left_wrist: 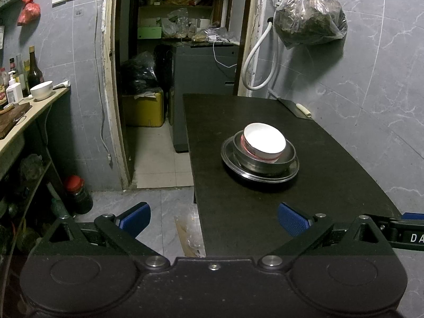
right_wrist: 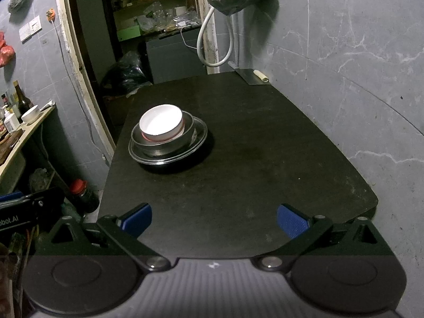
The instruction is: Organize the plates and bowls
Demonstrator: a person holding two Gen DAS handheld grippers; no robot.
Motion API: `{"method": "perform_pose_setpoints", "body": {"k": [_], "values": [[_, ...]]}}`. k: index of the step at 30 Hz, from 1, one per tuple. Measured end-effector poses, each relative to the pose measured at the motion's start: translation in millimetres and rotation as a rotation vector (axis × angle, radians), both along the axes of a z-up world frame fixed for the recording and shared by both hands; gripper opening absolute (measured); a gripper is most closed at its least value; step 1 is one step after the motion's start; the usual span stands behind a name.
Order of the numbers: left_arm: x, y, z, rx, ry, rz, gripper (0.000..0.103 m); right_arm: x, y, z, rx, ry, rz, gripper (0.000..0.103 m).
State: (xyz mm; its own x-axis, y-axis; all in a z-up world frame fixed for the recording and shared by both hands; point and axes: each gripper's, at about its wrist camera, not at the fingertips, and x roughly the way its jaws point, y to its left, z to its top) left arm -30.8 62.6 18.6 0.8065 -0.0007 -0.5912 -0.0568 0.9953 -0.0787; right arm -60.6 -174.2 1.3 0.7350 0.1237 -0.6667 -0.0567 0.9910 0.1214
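Nested bowls (left_wrist: 261, 149) on plate (left_wrist: 290, 173); both grippers (left_wrist: 213, 218) (right_wrist: 214, 220) agape, table's right edge (right_wrist: 371, 198) right-view only.

Both views dim, bluish cast. White bowl (left_wrist: 265, 141) blown out, interior detail lost to glare; same in right wrist view (right_wrist: 161, 123). Dark surface (left_wrist: 318, 185) swallows detail, faint sheen only. Soft shadow right of stack in right wrist view. Doorway interior murky. Strong fisheye bending at edges, black vignette in corners. Lower frame slightly soft and hazy.
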Motion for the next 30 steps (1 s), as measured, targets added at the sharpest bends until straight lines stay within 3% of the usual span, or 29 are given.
{"method": "perform_pose_setpoints", "body": {"k": [30], "values": [[9.2,-1.6,0.5,0.014,0.030,-0.019,0.102,3.2,-2.1,-0.3,-0.001,0.003,-0.001,0.103]]}}
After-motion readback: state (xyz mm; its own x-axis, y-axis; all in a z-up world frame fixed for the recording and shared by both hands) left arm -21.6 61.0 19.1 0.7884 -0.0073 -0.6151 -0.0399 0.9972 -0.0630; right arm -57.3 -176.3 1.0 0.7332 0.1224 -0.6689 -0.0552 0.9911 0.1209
